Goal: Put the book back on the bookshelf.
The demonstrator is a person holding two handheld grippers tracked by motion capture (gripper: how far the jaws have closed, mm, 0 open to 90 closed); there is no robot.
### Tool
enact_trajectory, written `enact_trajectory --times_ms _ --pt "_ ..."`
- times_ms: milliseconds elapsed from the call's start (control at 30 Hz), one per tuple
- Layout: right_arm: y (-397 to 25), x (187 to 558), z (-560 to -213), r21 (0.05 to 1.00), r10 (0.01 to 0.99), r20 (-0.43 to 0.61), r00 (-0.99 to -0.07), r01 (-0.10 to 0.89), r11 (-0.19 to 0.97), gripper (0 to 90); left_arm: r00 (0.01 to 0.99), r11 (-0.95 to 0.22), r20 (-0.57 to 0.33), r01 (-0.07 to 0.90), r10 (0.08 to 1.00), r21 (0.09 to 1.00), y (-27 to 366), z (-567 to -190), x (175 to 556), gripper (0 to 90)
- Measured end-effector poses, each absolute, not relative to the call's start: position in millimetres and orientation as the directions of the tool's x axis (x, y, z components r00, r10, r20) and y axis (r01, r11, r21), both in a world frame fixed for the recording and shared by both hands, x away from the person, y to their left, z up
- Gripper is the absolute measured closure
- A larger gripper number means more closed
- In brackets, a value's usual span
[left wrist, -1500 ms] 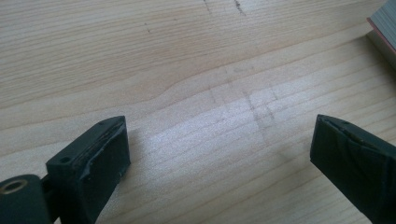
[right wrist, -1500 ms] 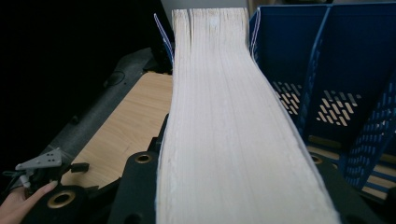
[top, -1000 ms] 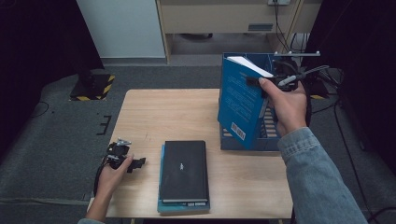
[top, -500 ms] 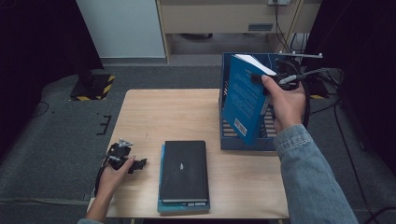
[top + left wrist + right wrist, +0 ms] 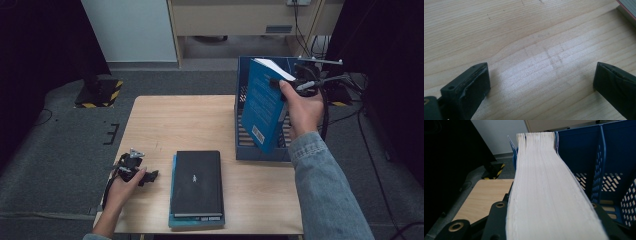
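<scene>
Over the blue file rack [image 5: 260, 150] the right gripper [image 5: 300, 82] clamps a blue book [image 5: 262, 107] — filing underway; next, lower it upright. Left gripper [image 5: 131, 167] rests released.

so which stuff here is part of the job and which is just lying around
In the job: blue book, clamped by the right gripper; blue file rack.

Lying about: black book stacked on a teal book; left gripper, open over the table.
</scene>
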State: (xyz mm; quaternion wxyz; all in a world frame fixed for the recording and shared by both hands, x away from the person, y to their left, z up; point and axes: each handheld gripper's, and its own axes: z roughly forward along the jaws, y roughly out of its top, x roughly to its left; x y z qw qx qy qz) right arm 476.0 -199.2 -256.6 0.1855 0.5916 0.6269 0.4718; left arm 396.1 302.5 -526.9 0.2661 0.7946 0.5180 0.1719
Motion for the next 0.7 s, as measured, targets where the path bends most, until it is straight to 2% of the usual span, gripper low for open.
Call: enact_trajectory --times_ms 433,700 --pt "-183.4 475.4 -259.9 0.814 0.912 0.310 -0.270 0.572 -0.107 59.7 0.409 -0.325 -0.003 0.729 0.913 0.602 302.6 -527.0 396.5 0.0" --pt "-185.6 481.5 -260.0 0.811 0.917 0.306 -0.255 0.574 -0.111 59.7 0.409 -0.325 -0.002 0.728 0.912 0.603 302.6 -527.1 396.8 0.0"
